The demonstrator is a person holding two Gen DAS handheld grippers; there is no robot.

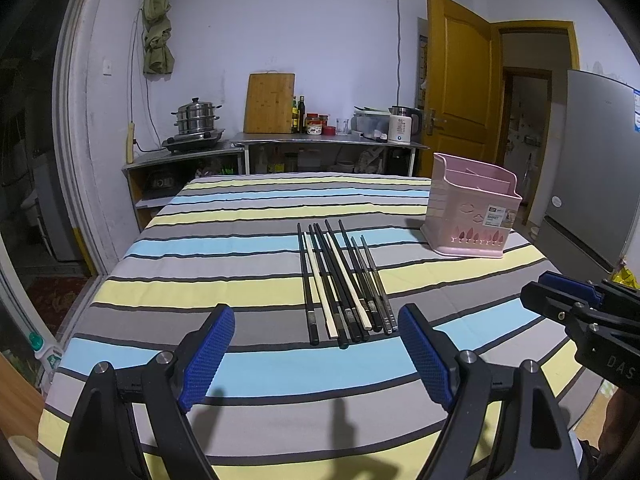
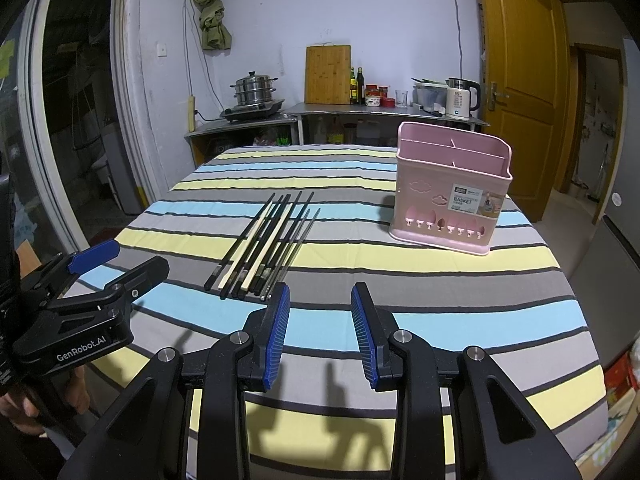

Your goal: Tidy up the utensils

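Several chopsticks, black, cream and metallic, lie side by side in a row on the striped tablecloth. A pink utensil basket with empty compartments stands upright to their right. My left gripper hovers open just in front of the chopsticks' near ends, nothing between its blue pads. My right gripper is also open and empty, short of the chopsticks and to their right. Each gripper shows at the edge of the other's view: the right gripper and the left gripper.
The table's far edge meets a steel counter with a steamer pot, cutting board, bottles and a kettle. A fridge stands at the right, a yellow door behind. A hand holds the left gripper.
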